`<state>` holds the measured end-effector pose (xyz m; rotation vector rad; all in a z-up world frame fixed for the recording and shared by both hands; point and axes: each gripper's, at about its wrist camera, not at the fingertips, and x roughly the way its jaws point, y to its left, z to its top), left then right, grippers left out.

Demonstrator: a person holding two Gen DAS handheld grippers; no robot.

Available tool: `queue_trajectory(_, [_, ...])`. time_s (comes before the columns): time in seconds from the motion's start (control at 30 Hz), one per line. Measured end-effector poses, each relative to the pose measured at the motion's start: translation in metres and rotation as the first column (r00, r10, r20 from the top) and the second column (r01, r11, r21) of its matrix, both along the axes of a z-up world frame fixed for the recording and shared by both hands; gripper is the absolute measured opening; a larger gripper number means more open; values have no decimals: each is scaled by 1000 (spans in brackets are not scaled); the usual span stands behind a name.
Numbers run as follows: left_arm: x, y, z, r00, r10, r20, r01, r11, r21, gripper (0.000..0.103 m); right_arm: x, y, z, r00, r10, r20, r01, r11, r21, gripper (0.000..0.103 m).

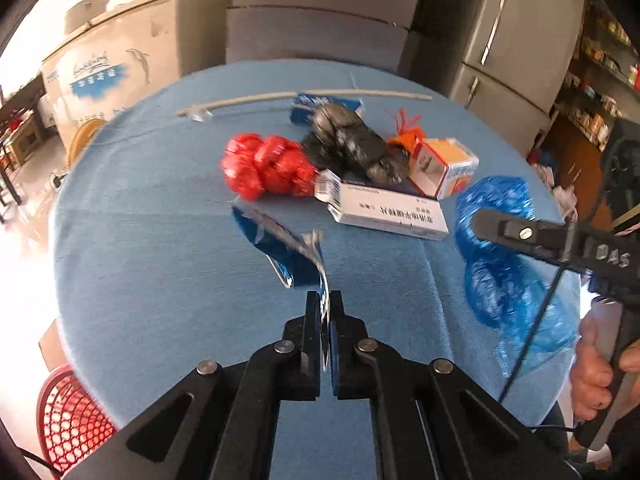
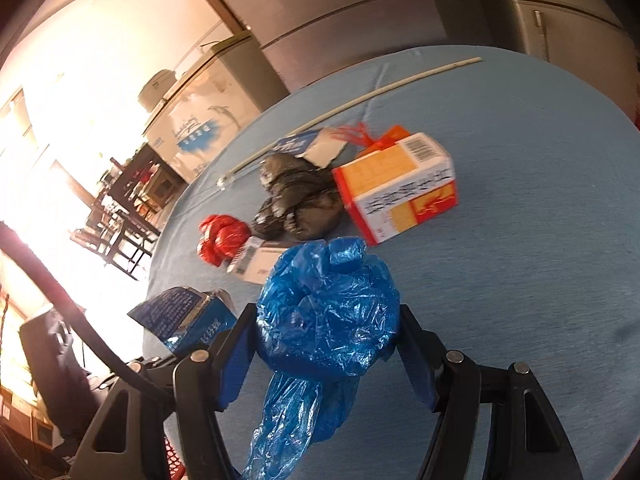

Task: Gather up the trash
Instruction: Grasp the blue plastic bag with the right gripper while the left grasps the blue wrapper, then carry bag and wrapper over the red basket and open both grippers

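My left gripper is shut on the edge of a flattened blue foil packet and holds it above the round blue table. The packet also shows in the right wrist view. My right gripper is closed around a crumpled blue plastic bag, seen in the left wrist view. Trash lies mid-table: a red plastic bag, a black plastic bag, a white medicine box and an orange and white carton.
A white rod lies across the far side of the table beside a blue and white packet. A red mesh basket stands below the table's left edge. Grey cabinets and a chest freezer stand behind.
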<state>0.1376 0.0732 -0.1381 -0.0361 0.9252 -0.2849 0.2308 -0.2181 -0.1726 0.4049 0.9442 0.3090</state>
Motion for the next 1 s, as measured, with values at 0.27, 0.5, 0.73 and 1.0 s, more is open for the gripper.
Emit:
queue_trajectory(0.27, [-33,45,17,993,116,32,-116,993,1,4,-1,50,7,988,153,21,-154,988,32,70])
queue_trajectory(0.5, [-59,77,16,980,200,21,-200,980,-3,4,-5,108,-2,957,291,4,-291,955,52,70])
queue_trajectory(0.73, [-87,111,22,960,281,17,-281,959,28,4,-10,166,-7,906,424,-7,-422,903,85,70])
queue_trajectory(1.0, [-120,153,4,916,396,-69,-393,918,57,4,-19,245,-3,805,591,51,-593,800,94,70])
